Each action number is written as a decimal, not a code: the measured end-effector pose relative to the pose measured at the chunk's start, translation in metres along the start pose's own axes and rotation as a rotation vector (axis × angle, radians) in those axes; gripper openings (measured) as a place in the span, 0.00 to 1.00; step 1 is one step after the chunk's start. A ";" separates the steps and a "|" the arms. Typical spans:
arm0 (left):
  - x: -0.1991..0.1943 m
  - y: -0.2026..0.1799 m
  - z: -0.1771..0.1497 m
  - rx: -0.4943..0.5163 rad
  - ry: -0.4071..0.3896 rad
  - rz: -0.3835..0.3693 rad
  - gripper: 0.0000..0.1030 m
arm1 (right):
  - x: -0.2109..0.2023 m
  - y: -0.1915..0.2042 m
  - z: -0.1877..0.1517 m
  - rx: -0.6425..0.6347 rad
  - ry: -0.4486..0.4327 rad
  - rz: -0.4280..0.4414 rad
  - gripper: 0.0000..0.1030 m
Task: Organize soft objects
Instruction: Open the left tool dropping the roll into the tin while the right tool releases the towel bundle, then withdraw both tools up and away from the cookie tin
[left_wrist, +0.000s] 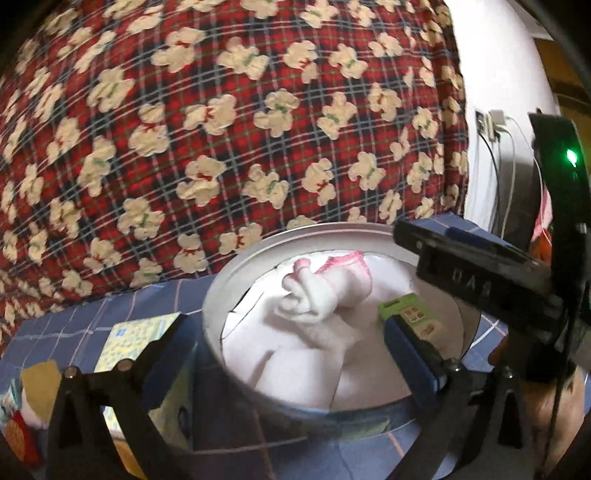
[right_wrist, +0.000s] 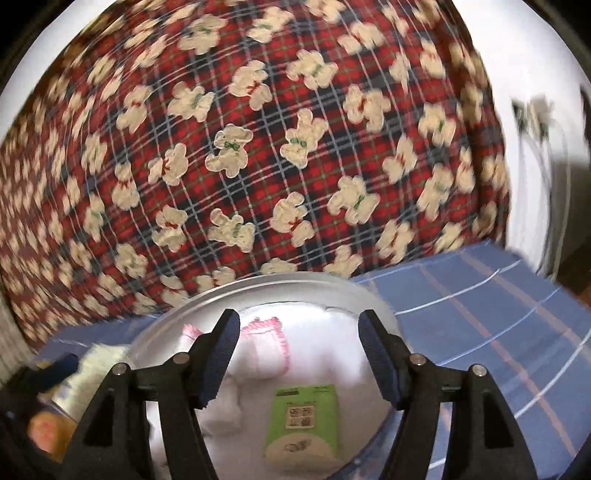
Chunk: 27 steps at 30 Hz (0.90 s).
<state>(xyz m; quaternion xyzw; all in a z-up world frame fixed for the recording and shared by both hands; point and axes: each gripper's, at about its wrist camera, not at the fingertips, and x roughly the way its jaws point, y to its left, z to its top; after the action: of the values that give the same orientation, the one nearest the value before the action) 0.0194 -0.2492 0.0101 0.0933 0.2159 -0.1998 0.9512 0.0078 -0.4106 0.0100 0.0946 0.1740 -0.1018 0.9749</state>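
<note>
Drop step looks done: I have left tongs (left_wrist: 288, 354) spread wide and right tongs (right_wrist: 295, 354) released, both empty over the round silver metal tin (left_wrist: 221, 280) holding the pink-edged white cloth (left_wrist: 317, 284) and green packet (right_wrist: 303, 424); next, fetch another soft item.

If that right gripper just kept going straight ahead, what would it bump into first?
Probably the white cloth with pink trim lying in the round metal tin, straight ahead between the right gripper and its open jaws; depth is hard to judge.
</note>
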 end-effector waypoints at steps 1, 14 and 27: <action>-0.002 0.001 -0.001 -0.008 -0.008 0.007 1.00 | -0.004 0.004 -0.001 -0.030 -0.020 -0.023 0.67; -0.042 -0.010 -0.022 0.093 -0.109 -0.026 1.00 | -0.044 0.005 -0.005 0.010 -0.153 -0.139 0.69; -0.080 0.003 -0.036 0.057 -0.166 -0.091 1.00 | -0.093 0.013 -0.027 0.087 -0.151 -0.158 0.69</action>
<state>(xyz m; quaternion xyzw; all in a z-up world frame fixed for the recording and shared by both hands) -0.0587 -0.2103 0.0143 0.0937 0.1346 -0.2560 0.9527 -0.0830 -0.3766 0.0209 0.1149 0.1024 -0.1927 0.9691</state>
